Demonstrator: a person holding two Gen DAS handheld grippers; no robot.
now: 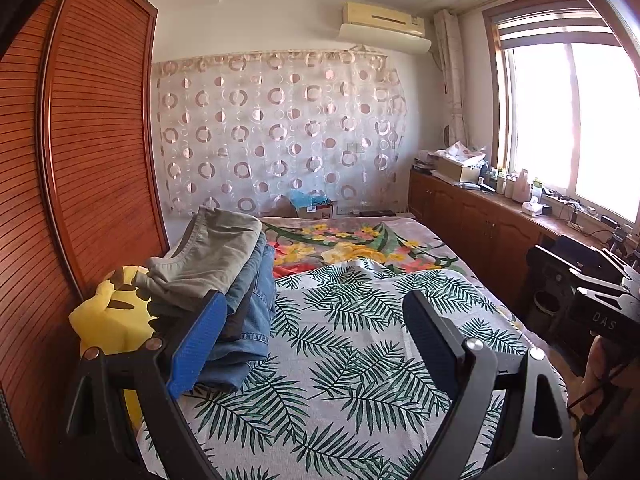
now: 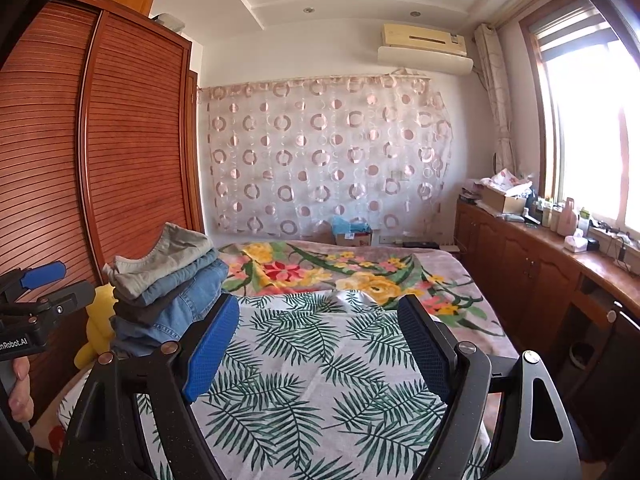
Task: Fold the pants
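Note:
A stack of folded pants (image 1: pixel 236 288) lies at the left edge of the bed, grey-green ones on top, blue jeans and a dark pair below; it also shows in the right wrist view (image 2: pixel 172 288). My left gripper (image 1: pixel 316 316) is open and empty, held above the leaf-print sheet (image 1: pixel 340 360), its left pad (image 1: pixel 196 344) just in front of the stack. My right gripper (image 2: pixel 318 320) is open and empty above the same sheet (image 2: pixel 320 380), to the right of the stack. The left gripper (image 2: pixel 44 280) shows at the left of the right wrist view.
A yellow plush toy (image 1: pixel 108 320) sits between the stack and the wooden wardrobe (image 1: pixel 80 160). A floral blanket (image 1: pixel 360 248) covers the far half of the bed. A low wooden cabinet (image 1: pixel 480 224) with clutter runs along the window wall on the right.

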